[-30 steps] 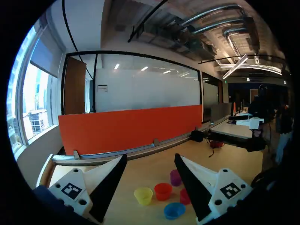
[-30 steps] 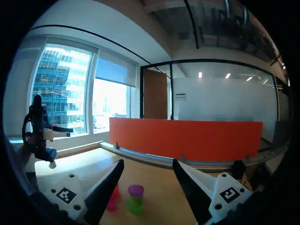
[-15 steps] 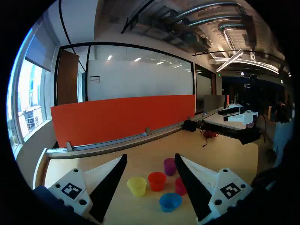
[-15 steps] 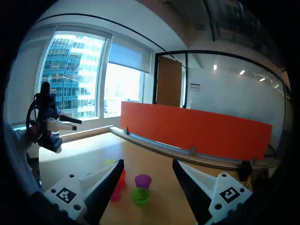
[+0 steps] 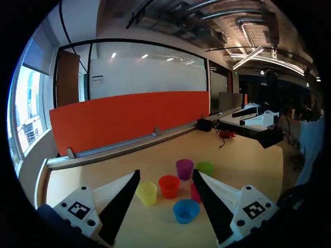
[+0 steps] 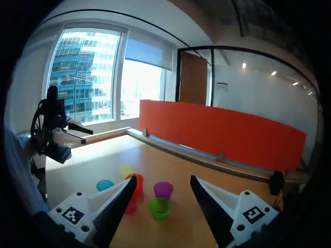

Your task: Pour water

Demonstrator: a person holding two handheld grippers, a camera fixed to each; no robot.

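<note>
Table (image 5: pixel 252 165): pale wood, carrying the cups.
Partition (image 5: pixel 124 118): orange, along the table's far edge.
Left gripper (image 5: pixel 165 171): fingers spread wide, holding nothing, above the table.
Right gripper (image 6: pixel 163 177): equally wide apart, empty.
Cups: clustered on the table ahead of both grippers: blue cup (image 5: pixel 185 210), green cup (image 6: pixel 159 207), red cup (image 5: pixel 169 186), yellow cup (image 5: pixel 147 193), purple cup (image 5: pixel 184 168), pink cup (image 5: pixel 194 192).
Contents: cannot tell.

The left gripper (image 5: pixel 165 171) and right gripper (image 6: pixel 163 177) look the same. Each has two pointy fingers (image 5: pixel 120 198), white outside and black inside. Every finger has a black-and-white square tag (image 5: pixel 79 209), with small round holes around the tag. The person wears a pale blue sleeve (image 6: pixel 16 173)
</note>
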